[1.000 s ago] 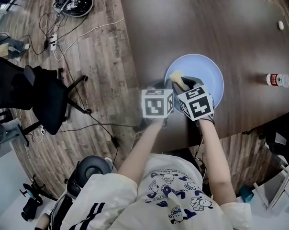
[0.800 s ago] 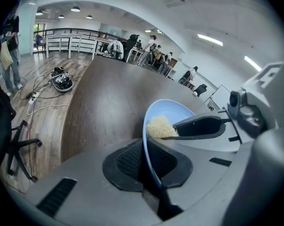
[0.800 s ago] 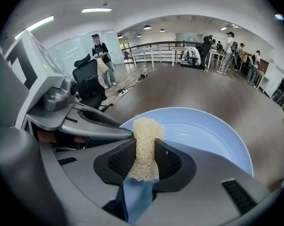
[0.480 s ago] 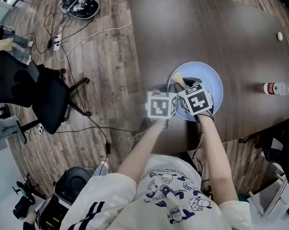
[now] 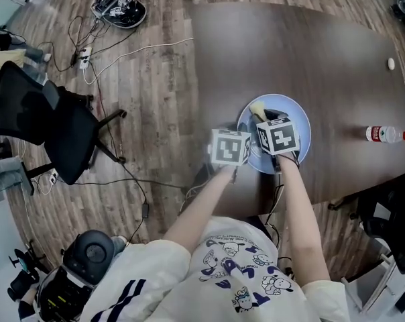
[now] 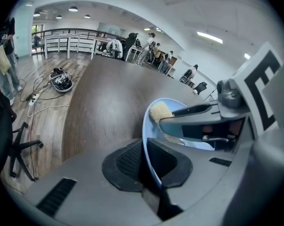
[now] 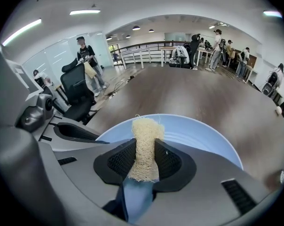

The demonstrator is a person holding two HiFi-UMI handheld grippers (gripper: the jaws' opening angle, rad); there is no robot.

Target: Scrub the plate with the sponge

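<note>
Forearms reach out from the near edge of the table point(image 5: 310, 52), each hand carrying a gripper over the blue plate point(image 7: 198, 131), which lies near the table's near-left edge.

The left gripper point(image 6: 145, 164) has its jaws closed tight on the plate's near-left rim, the thin edge pinched between the black pads. That hold looks the same as a second ago, so the plate is still steadied.

Just to its right, the right gripper point(image 7: 144, 166) is clamped on the sponge point(image 7: 145, 140), a pale, fibrous strip standing up between the jaws with its free end over the plate.

Over the last second the sponge's tip has travelled from the plate's left side toward its far-left rim, while the plate itself has not shifted against the table. I read that as a short scrubbing stroke: scrubbing is under way, and so far it has stayed on the left and far-left part. The right half of the plate looks still to be done, though whether the sponge actually presses on the surface is hard to tell.

Farther right on the table lies a water bottle point(image 5: 385, 134), well apart from the plate. On the floor to the left stands a black chair point(image 5: 41, 123).
</note>
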